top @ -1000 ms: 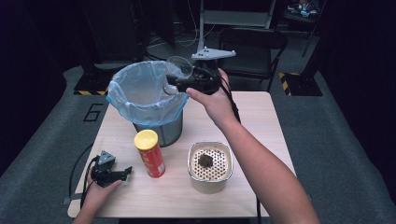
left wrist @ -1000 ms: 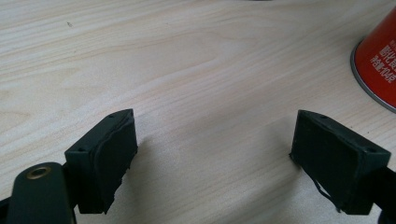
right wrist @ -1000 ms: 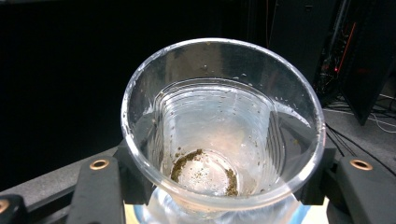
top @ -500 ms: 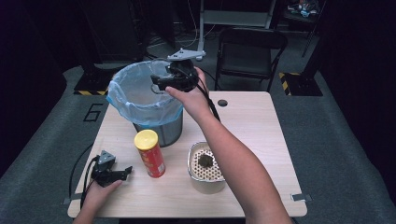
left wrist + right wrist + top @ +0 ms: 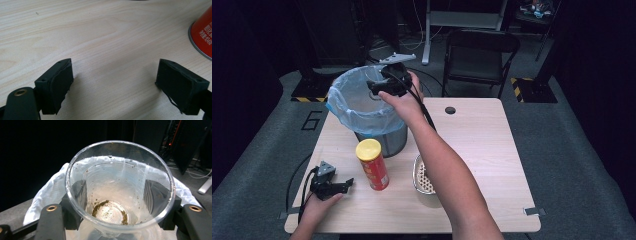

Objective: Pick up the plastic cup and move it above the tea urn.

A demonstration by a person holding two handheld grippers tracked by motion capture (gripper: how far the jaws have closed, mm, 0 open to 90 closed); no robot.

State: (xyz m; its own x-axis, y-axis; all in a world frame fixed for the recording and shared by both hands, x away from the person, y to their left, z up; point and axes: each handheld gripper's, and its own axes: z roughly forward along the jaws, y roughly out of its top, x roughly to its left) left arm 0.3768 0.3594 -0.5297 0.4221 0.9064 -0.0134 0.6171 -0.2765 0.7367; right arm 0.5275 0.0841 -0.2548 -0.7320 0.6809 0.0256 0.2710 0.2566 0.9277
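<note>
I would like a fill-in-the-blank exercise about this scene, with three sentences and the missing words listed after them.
1. The right gripper is closed on a clear plastic ____ with brown crumbs at its bottom.
2. It holds this above the bin, which is lined with a light ____ bag.
3. The red can on the table has a ____ lid, and the left gripper rests open near it.

Missing words: cup; blue; yellow
</note>
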